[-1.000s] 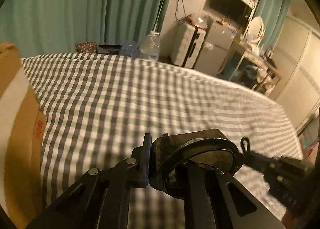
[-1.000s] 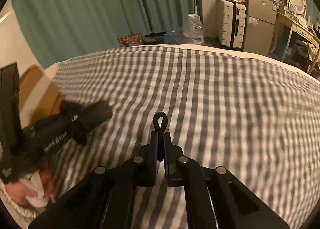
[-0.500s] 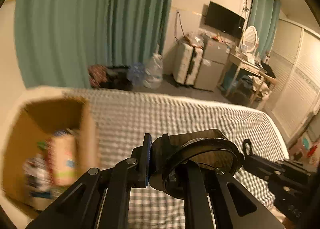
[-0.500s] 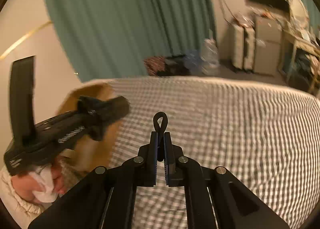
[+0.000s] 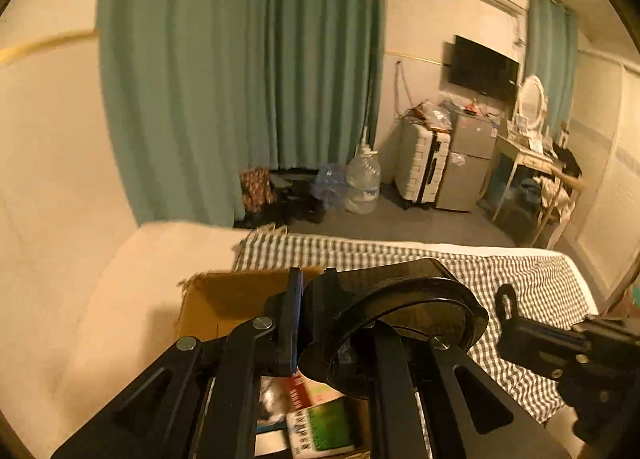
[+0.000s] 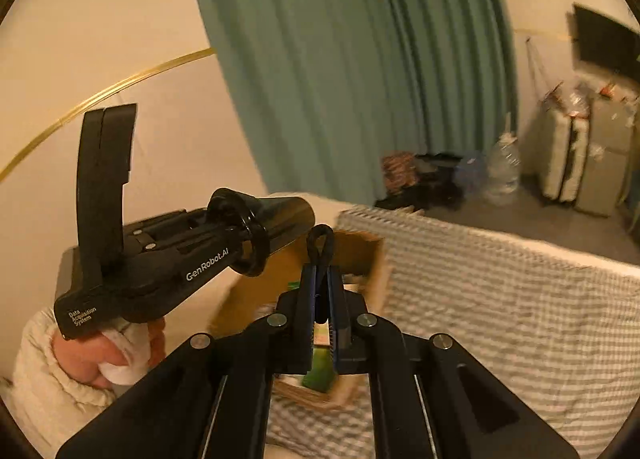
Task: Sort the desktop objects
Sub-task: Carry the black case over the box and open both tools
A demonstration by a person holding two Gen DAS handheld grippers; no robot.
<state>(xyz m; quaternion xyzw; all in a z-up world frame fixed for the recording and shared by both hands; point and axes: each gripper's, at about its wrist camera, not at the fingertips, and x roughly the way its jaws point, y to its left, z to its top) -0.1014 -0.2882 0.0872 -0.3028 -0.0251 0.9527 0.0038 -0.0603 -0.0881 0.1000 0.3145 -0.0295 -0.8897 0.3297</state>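
My left gripper (image 5: 307, 319) is shut on the thin edge of a dark round-rimmed object (image 5: 404, 315), which hangs above an open cardboard box (image 5: 224, 299). The box holds several packets, one green (image 5: 328, 427). My right gripper (image 6: 321, 287) is shut on a thin black cord loop (image 6: 321, 243) that sticks up between its fingers. In the right wrist view the same box (image 6: 360, 251) lies just beyond that gripper, and the left gripper (image 6: 280, 219) with the ring-rimmed object (image 6: 244, 235) hovers at the left, held by a hand in a cream sleeve (image 6: 52, 371).
The box stands at the corner of a bed with a grey-and-white checked cover (image 5: 520, 283). Behind are a cream wall, teal curtains (image 5: 240, 79), water bottles (image 5: 362, 183), a white suitcase (image 5: 420, 163) and a desk (image 5: 528, 163). The right gripper body (image 5: 568, 351) is close on the right.
Both grippers rose and swung left from over the checked cover to above the cardboard box. The box came into view beneath them. Both grips stayed the same.
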